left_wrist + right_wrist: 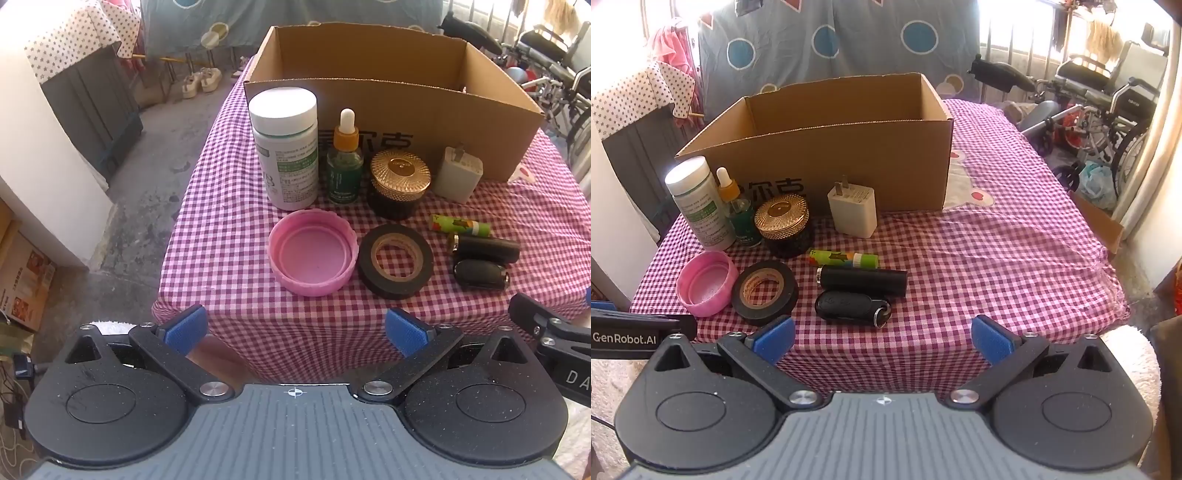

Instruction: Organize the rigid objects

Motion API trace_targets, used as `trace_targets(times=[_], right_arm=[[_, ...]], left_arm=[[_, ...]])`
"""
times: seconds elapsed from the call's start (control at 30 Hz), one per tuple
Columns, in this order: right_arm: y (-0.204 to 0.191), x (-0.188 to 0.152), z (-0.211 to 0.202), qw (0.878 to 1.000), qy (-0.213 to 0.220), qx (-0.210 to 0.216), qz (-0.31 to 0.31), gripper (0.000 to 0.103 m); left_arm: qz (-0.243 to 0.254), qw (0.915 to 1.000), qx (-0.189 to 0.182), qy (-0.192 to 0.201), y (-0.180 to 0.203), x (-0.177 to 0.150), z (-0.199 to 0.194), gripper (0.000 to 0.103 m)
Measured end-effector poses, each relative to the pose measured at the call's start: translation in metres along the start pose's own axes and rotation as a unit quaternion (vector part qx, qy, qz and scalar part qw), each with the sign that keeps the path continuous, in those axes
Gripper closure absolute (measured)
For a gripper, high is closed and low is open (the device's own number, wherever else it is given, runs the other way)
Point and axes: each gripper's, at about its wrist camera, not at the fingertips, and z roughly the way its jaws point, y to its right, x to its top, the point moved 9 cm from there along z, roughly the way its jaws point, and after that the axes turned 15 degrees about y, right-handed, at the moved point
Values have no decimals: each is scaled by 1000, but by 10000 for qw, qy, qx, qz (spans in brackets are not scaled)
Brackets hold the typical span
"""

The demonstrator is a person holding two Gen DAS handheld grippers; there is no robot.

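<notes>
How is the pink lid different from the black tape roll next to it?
The pink lid is pink with a closed bottom, like a shallow cup; the black tape roll is black with a hole showing the checked cloth. The lid has a ridged rim; the tape's side is smooth. Both are round and lie flat, side by side.

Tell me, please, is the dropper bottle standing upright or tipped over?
Upright: the dropper bottle stands on its base, white bulb on top.

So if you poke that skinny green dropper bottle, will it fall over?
Probably, yes. The dropper bottle stands upright, tall and narrow on a small base, so a push near its top could tip it. It looks like glass, so likely stiff but breakable. If it topples, it may knock the gold-lidded jar close beside it.
</notes>
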Motion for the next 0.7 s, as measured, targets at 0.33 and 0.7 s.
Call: trace_targets(times=[0.33,0.7], right_arm=[[-2,4,0,10000,4,31,-77,0],[-7,5,-3,9999,27,125,-113,0]], left_arm=[[6,10000,30,6,2,-1,1,0],[-2,10000,56,-31,1,-3,2,0]])
